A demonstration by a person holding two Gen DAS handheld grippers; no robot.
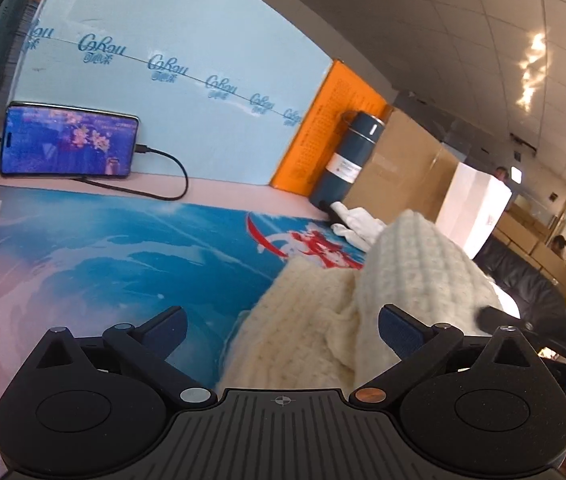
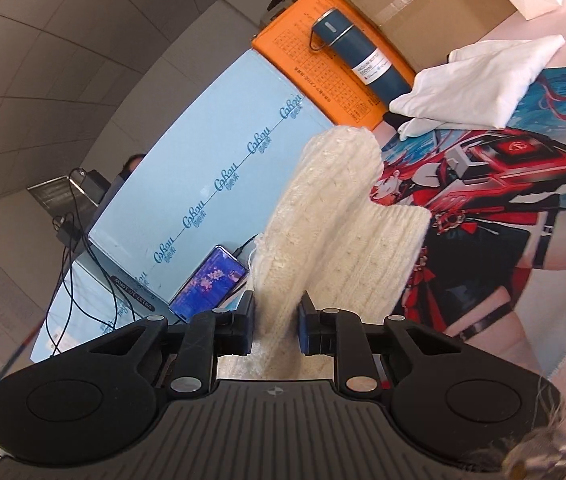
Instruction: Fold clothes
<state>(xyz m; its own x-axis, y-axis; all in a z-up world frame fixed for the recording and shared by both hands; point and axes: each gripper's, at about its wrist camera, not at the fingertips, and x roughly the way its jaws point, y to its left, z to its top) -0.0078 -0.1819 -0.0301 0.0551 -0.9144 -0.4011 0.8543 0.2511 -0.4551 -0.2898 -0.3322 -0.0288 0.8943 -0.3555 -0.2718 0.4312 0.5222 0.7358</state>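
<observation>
We see the right gripper (image 2: 274, 322) with jaws pinching the cream knit sweater (image 2: 335, 224), lifted over the printed mat (image 2: 523, 208). The left gripper (image 1: 283, 326) has jaws spread, the sweater at 1 o'clock.

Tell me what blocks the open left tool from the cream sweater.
Nothing visible does. The left tool is open with the cream sweater bunched right between its fingers, over the printed mat. The right tool already pinches the sweater.
</observation>
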